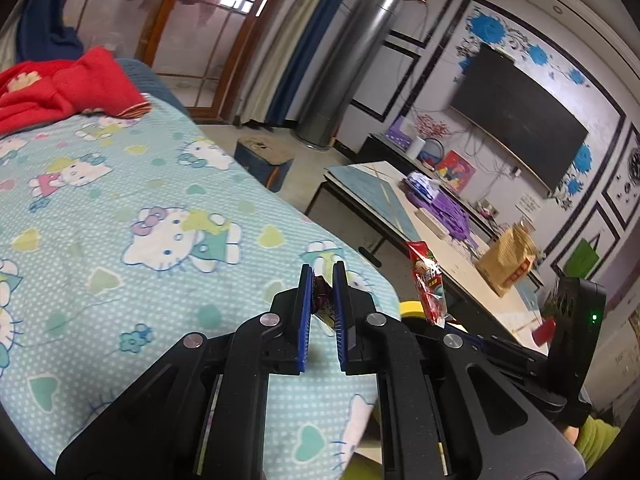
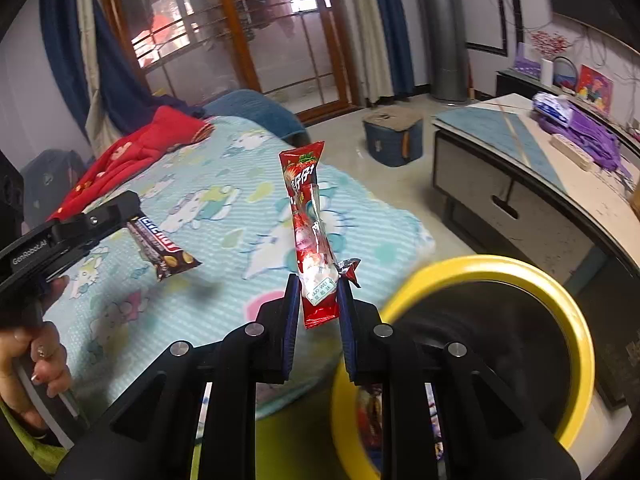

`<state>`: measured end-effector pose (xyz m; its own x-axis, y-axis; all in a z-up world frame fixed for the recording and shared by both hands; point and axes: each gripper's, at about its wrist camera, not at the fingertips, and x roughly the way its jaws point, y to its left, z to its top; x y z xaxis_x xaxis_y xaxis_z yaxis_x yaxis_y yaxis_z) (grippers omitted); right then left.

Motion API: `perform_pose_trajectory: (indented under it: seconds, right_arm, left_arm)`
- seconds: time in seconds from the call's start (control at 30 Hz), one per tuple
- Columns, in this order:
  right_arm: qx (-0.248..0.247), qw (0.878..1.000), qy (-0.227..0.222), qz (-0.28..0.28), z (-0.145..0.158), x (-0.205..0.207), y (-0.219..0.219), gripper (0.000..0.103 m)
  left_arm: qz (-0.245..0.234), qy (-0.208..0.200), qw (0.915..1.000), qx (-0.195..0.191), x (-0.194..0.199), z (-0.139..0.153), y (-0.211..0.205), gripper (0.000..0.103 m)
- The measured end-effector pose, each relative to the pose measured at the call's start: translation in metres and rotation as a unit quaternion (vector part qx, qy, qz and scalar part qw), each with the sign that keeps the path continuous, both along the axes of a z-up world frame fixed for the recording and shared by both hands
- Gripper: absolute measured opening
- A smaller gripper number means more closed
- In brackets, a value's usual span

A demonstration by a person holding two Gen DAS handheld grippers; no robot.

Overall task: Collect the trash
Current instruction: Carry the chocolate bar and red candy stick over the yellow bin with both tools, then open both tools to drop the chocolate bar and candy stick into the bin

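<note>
Wrappers are in both grippers, so the step in hand looks like carrying them over to the bin (image 2: 576,320), whose yellow rim fills the right wrist view at 4 o'clock. To do it well, I would bring each gripper over the dark mouth before letting go, keep the long wrapper's free end from catching the rim, and release one at a time. The right gripper (image 2: 318,300) is clamped on the lower end of the red wrapper (image 2: 306,216), which stands up from the jaws toward 12 o'clock. The left gripper (image 1: 322,294) is closed on the brown wrapper (image 1: 322,300), seen edge-on between its blue pads; in the right wrist view that wrapper sticks out toward 4 o'clock from the gripper at 9 o'clock. Both hang above the bed (image 1: 120,200). From the right gripper the bin lies just beside, at 4 o'clock; the left sees only a sliver of rim at 3 o'clock.
</note>
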<state>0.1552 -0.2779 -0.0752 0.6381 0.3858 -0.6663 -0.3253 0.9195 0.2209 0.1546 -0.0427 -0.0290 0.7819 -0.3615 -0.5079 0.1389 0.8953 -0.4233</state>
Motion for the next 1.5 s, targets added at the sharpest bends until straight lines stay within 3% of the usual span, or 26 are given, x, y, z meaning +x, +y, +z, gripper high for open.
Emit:
perform_pose_trajectory:
  seconds: [0.6, 1.5]
  right_arm:
    - [-0.003, 0.998, 0.014, -0.061, -0.011, -0.027, -0.071, 0.018]
    - [0.007, 0.993, 0.055, -0.107, -0.045, -0.057, -0.132, 0.018]
  left_arm:
    - [-0.082, -0.012, 0.9958, 0.037, -0.005, 0.001, -0.071, 0.006]
    - [-0.178, -0.018, 0.9788, 0.100, -0.016, -0.019, -0.156, 0.006]
